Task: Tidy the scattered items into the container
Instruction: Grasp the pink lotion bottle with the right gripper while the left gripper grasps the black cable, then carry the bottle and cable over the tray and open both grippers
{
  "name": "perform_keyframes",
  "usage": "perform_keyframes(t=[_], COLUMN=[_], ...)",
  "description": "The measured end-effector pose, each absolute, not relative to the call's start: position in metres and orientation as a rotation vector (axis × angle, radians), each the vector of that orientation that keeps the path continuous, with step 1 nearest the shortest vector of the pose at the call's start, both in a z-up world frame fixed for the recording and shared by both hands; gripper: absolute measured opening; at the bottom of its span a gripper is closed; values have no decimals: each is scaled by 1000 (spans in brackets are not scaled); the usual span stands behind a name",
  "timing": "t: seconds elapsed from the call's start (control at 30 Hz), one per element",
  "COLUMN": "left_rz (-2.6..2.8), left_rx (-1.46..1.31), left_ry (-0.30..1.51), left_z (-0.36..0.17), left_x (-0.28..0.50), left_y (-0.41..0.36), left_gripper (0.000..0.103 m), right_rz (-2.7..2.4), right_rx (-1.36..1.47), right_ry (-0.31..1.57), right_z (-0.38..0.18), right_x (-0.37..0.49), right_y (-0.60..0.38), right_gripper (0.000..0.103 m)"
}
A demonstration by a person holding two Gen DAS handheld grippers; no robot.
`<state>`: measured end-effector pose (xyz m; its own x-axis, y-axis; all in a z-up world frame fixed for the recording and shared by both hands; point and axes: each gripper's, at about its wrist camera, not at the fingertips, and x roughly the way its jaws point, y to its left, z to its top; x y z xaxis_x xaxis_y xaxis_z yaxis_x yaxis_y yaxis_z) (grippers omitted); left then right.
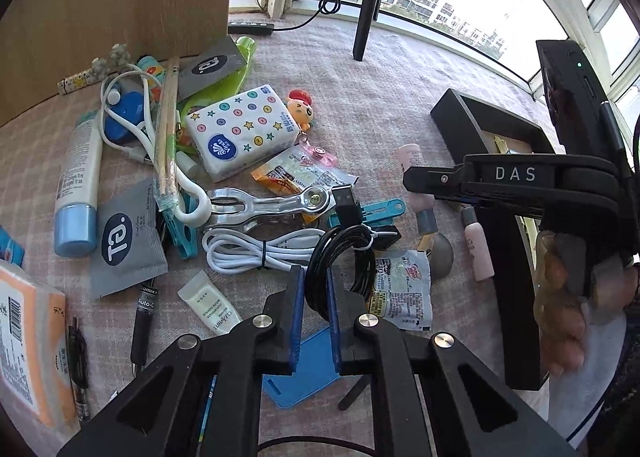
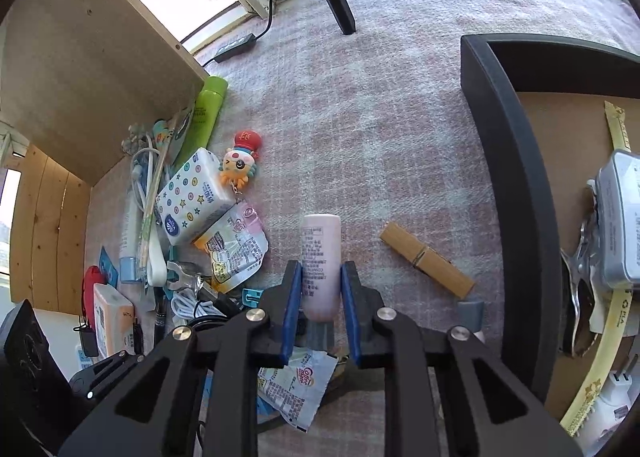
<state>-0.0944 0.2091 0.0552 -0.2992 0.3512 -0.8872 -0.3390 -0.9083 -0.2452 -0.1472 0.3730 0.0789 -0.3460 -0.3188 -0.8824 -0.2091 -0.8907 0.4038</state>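
Note:
Scattered items lie on a pink checked cloth. My left gripper point(image 1: 316, 289) is shut on a coiled black cable point(image 1: 344, 257). My right gripper point(image 2: 320, 281) straddles a pink bottle point(image 2: 321, 257) with a grey cap; the pads sit close beside it with thin gaps showing. From the left wrist view the right gripper point(image 1: 420, 181) hovers over that bottle point(image 1: 412, 161). The black-walled container point(image 2: 508, 177) stands to the right and holds a grey box point(image 2: 624, 221), a metal clip and a yellow strip. In the left wrist view the container point(image 1: 472, 125) is at the right.
A tissue pack point(image 1: 240, 129), white cable point(image 1: 256, 253), metal clip point(image 1: 264, 205), blue-capped tube point(image 1: 80, 185), sachets, pens and a toy keychain point(image 1: 302, 109) lie around. A wooden clothespin point(image 2: 426, 259) lies near the container. A wooden board point(image 1: 112, 17) stands at the back left, a tripod leg point(image 1: 368, 13) behind.

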Motion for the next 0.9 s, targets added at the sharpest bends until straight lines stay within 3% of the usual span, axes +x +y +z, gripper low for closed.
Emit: perform_keyframes(t=[0.27,0.6,0.9], left_rz=[2289,2308,2287], left_rx=[-1407,-1430,-1325], left_ry=[12,3,4], left_z=[98,103,149], left_x=[-87,-87,-80], left_y=[206,198,224], left_gripper=[3,3,3], right_rz=[-2467,-2507,-2571], right_rx=[1649,1573,1520], right_ry=[-705,-697,-698], right_z=[113,141,169], right_x=[-133,-116,-93], right_y=[385,402,441], right_gripper=[20,20,20])
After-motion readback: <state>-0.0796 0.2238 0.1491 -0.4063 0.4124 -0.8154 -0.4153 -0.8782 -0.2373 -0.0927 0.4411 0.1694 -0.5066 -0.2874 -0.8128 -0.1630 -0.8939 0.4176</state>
